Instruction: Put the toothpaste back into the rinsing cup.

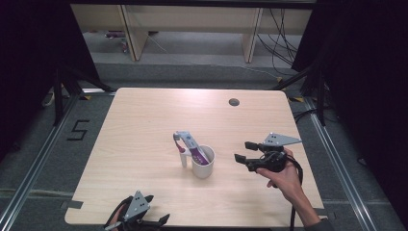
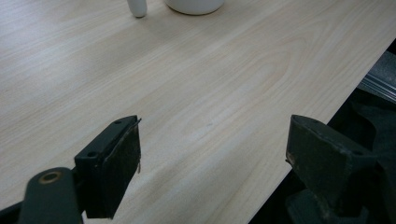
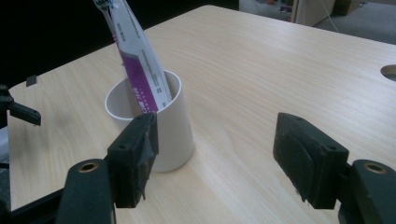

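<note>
High view: toothpaste tube (image 1: pixel 192 147) stands in white cup (image 1: pixel 203 162) mid-tabletop (image 1: pixel 144 120), long axis leaning, top toward 10 o'clock. Right gripper (image 1: pixel 245 151) at cup's 3 o'clock, apart, jaws spread, empty. Left gripper (image 1: pixel 161 220) at 7 o'clock, near edge.

Left gripper view: jaws wide apart, cup base (image 2: pixel 194 5) at 12.

Right gripper view: tube (image 3: pixel 137 65) tilts to 11, cup just behind left jaw.

White cup (image 1: pixel 203 163), white and purple tube (image 1: pixel 195 148) with small print, pale wood-grain table (image 1: pixel 144 125), black jaws on both grippers, grey plate (image 1: pixel 280 139) on the right gripper (image 1: pixel 245 151)
</note>
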`<state>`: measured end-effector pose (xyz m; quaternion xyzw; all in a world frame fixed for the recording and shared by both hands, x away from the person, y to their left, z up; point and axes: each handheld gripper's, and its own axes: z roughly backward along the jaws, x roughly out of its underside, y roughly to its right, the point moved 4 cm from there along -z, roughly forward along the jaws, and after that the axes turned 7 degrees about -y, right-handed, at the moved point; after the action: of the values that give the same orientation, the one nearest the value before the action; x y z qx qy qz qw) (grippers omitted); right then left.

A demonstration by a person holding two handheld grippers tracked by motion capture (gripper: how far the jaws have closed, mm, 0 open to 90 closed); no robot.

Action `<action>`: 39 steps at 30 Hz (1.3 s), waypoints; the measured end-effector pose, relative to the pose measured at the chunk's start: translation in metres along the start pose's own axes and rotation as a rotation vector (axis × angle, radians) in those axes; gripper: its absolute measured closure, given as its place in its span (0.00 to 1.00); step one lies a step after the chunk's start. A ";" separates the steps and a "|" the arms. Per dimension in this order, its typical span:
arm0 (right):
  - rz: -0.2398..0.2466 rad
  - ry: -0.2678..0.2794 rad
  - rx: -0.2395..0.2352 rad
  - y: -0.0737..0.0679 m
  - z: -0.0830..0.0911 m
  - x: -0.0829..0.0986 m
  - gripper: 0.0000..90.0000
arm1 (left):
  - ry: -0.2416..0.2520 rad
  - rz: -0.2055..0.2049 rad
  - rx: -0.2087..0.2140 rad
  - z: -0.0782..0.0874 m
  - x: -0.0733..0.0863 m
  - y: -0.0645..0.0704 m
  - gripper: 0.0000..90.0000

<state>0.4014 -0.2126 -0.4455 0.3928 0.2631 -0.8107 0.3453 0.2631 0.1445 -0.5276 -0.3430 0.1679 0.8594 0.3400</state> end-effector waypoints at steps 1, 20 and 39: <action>-0.012 -0.011 -0.001 -0.001 0.002 0.002 0.35 | 0.000 0.000 0.000 0.000 0.000 0.000 0.20; -0.038 -0.015 0.035 0.010 0.027 0.027 0.33 | -0.001 0.000 -0.006 0.000 0.000 -0.001 0.20; -0.084 -0.030 0.058 0.010 0.034 0.055 0.19 | 0.008 0.019 -0.005 -0.001 -0.001 0.000 0.19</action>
<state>0.3689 -0.2623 -0.4730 0.3788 0.2506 -0.8376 0.3035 0.2645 0.1438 -0.5272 -0.3457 0.1704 0.8617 0.3301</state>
